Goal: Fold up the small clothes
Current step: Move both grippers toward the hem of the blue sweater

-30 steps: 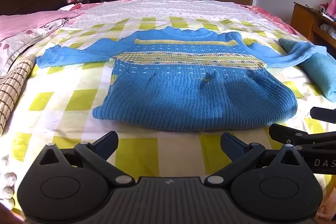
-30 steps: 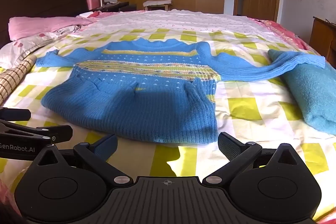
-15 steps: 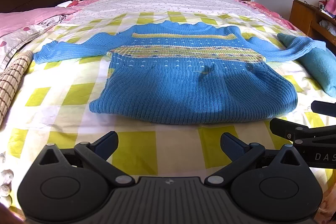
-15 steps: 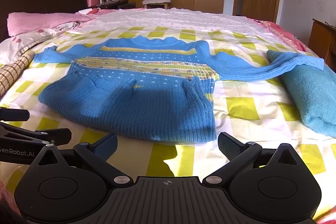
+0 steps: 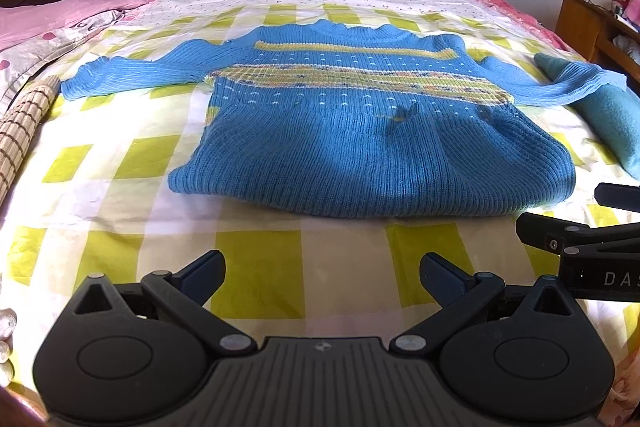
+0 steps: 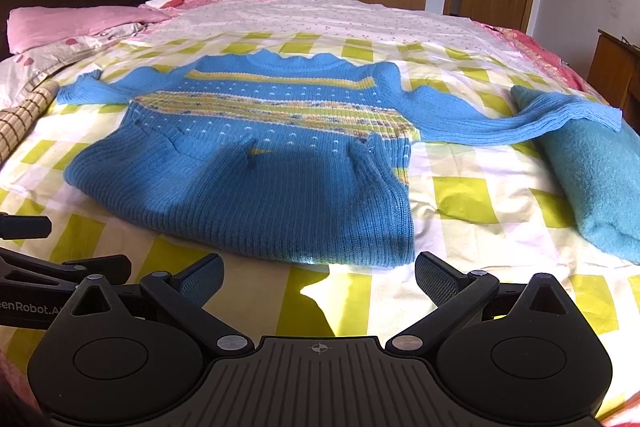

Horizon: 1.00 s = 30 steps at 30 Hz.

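Observation:
A small blue knit sweater (image 5: 360, 155) with yellow patterned bands lies on the checked bedsheet, its lower part folded up over the body, both sleeves spread out sideways. It also shows in the right wrist view (image 6: 256, 179). My left gripper (image 5: 322, 277) is open and empty, just in front of the sweater's near folded edge. My right gripper (image 6: 319, 277) is open and empty, near the sweater's near right corner. The right sleeve's cuff (image 6: 576, 115) rests on a teal folded cloth.
A teal folded cloth (image 6: 592, 179) lies at the right of the bed. A rolled bamboo mat (image 5: 20, 123) lies at the left edge. Pink pillows (image 6: 72, 27) lie at the head, by the dark headboard. A wooden cabinet (image 5: 592, 27) stands at the right.
Both grippers have tilted or moved slightly so the sweater sits lower and closer in view. The sweater itself has not moved. Both grippers stay open.

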Available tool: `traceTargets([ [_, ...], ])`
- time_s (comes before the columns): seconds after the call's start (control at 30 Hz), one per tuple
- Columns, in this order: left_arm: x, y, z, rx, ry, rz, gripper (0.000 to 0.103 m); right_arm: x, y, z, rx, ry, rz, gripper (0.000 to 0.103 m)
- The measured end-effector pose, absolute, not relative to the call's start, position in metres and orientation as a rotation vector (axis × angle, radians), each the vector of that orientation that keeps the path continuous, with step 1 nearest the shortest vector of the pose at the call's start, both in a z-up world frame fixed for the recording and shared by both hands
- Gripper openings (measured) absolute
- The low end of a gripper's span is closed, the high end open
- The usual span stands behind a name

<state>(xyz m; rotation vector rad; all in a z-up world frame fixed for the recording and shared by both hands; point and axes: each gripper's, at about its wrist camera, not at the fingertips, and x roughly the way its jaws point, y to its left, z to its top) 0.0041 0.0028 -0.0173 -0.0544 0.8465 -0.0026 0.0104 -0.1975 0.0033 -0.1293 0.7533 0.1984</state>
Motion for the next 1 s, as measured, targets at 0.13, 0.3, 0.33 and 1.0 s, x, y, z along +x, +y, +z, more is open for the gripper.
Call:
traceTargets([
  [0.13, 0.005, 0.004, -0.024, -0.06, 0.876, 0.002, 0.103, 0.012, -0.193, 0.003, -0.144, 0.76, 0.203, 0.102],
  [0.3, 0.003, 0.005, -0.033, -0.058, 0.904, 0.007, 0.103, 0.012, -0.189, 0.003, -0.158, 0.761, 0.215, 0.102],
  [0.33, 0.002, 0.006, -0.035, -0.062, 0.91, 0.009, 0.103, 0.012, -0.188, 0.003, -0.162, 0.761, 0.217, 0.102],
  [1.0, -0.004, 0.006, -0.039, -0.037, 0.924, 0.002, 0.103, 0.012, -0.184, 0.001, -0.171, 0.761, 0.237, 0.102],
])
